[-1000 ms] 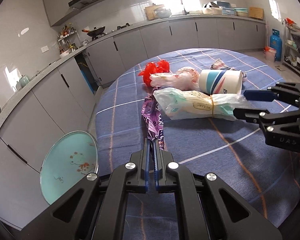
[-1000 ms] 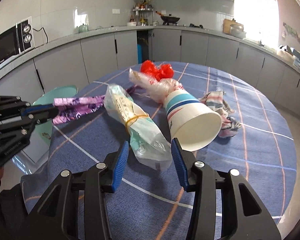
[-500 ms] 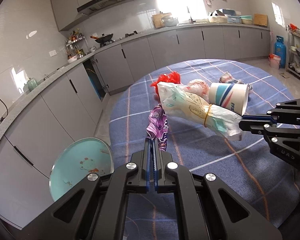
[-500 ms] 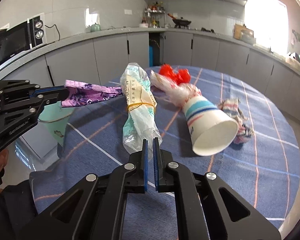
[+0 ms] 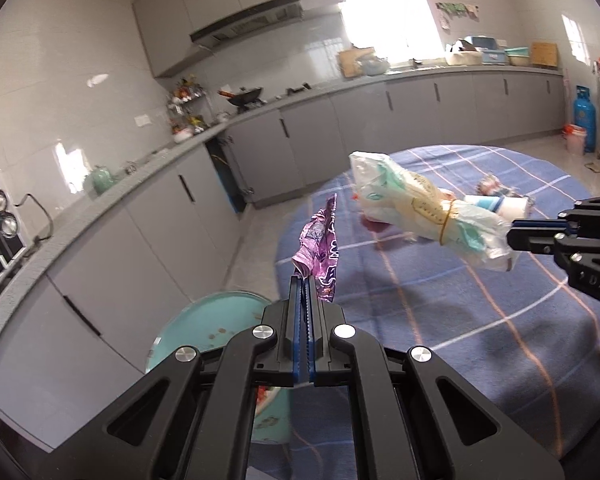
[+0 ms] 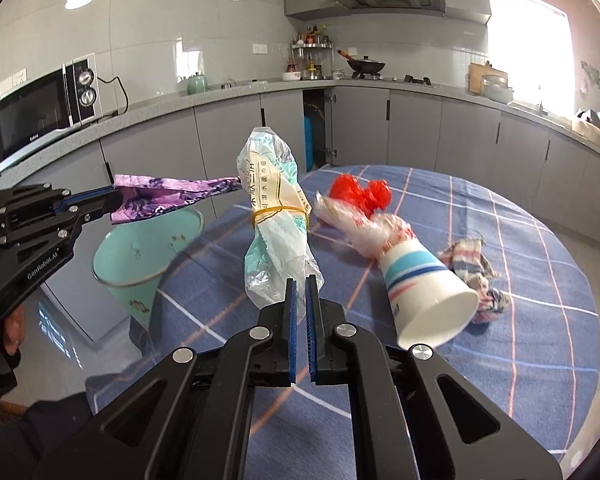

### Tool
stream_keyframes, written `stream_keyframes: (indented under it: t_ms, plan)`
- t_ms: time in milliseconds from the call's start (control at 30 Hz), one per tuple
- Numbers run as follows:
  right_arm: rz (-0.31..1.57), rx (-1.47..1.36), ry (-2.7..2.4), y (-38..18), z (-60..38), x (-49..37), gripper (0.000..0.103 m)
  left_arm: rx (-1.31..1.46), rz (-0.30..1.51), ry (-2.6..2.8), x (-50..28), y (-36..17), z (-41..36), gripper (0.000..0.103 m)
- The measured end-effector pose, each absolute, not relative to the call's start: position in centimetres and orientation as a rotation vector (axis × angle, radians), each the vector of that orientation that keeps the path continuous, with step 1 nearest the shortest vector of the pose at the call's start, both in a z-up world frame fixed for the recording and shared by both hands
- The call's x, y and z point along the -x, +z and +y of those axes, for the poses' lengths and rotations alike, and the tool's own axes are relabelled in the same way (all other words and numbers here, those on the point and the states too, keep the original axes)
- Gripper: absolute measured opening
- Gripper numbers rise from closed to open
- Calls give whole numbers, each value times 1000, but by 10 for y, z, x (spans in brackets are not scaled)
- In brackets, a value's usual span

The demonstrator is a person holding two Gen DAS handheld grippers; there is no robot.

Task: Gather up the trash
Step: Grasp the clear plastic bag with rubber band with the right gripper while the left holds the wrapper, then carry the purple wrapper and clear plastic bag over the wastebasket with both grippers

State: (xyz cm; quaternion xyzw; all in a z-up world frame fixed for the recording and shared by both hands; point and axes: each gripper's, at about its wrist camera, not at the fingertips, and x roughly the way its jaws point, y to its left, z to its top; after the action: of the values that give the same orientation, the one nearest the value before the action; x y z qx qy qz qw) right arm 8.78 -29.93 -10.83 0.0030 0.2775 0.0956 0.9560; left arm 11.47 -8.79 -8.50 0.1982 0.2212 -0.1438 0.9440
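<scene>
Tablecloth (image 6: 540, 360), blue with pale and orange check lines, covers the round table ahead of and below the right gripper (image 6: 300, 300) and reaches under the left gripper (image 5: 304, 292) on that gripper's right side. Below and to the left of the left gripper's closed fingers stands a mint-green bin (image 5: 204, 332), off the table's edge beside the grey cabinets; from the right wrist view the same bin (image 6: 148, 256) sits under the left gripper's tip. The right gripper is clamped on the loose tail of a clear plastic bag bundle (image 6: 276, 220), bound with a yellow rubber band, which rises from its fingers clear of the cloth. To the right of that gripper a striped paper cup (image 6: 424, 292) lies on its side on the cloth, mouth toward the camera, with a crumpled clear and red wrapper (image 6: 360, 208) touching its base beyond it and a checked rag (image 6: 476, 272) just beside its far right side. The left gripper is pinched tight on a purple wrapper (image 5: 320, 252), which sticks up and forward from its fingertips in the air, near the tip of the bundle.
</scene>
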Motion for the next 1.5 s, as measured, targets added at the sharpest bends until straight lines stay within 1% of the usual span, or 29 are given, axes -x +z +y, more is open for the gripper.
stream_keyframes:
  t_ms: [800, 1500]
  plan:
    - [475, -31, 257, -85, -260, -142, 5, -311, 400, -133, -131, -60, -29, 3]
    - [498, 9, 327, -90, -211, -185, 5, -223, 412, -6, -161, -58, 28, 3]
